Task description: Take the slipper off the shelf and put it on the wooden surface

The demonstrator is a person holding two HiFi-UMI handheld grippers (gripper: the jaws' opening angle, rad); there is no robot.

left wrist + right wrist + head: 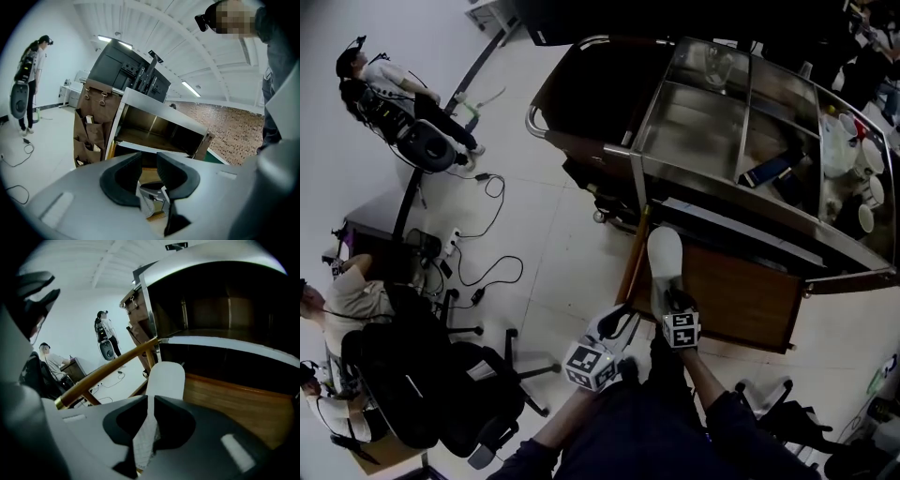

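Right gripper (673, 298) has its jaws pressed together on the heel edge of the white slipper (665, 255). Its own view shows the mesh-textured edge pinched flat between the dark pads (174, 420), with the rest of the slipper (165, 379) rising beyond them. Left gripper (623, 323) sits just beside it at the person's left. Its jaws stand a narrow gap apart and hold nothing; only the cart shows through the gap in its view (149, 166).

Largest in the scene is the white floor (553, 234). On it stands a service cart (744, 122) with a stainless-steel top split into compartments. In the left gripper view, a brown fabric pocket organiser (93, 126) hangs on the cart's end.

Below the steel top lies the wooden surface (741, 292), a brown shelf jutting toward the person. A wooden rail (635, 248) with a brass tip runs along its left edge.

A black office chair (441, 384) stands well apart at the lower left. Near it is a seated person (356, 300), and another person (394, 89) stands farther off. Cables (478, 253) trail across the floor between them and the cart.

The slipper is off the shelf and held over the left end of the wooden surface, just beside the rail, with its toe toward the steel top. Whether its sole touches the wood cannot be made out.
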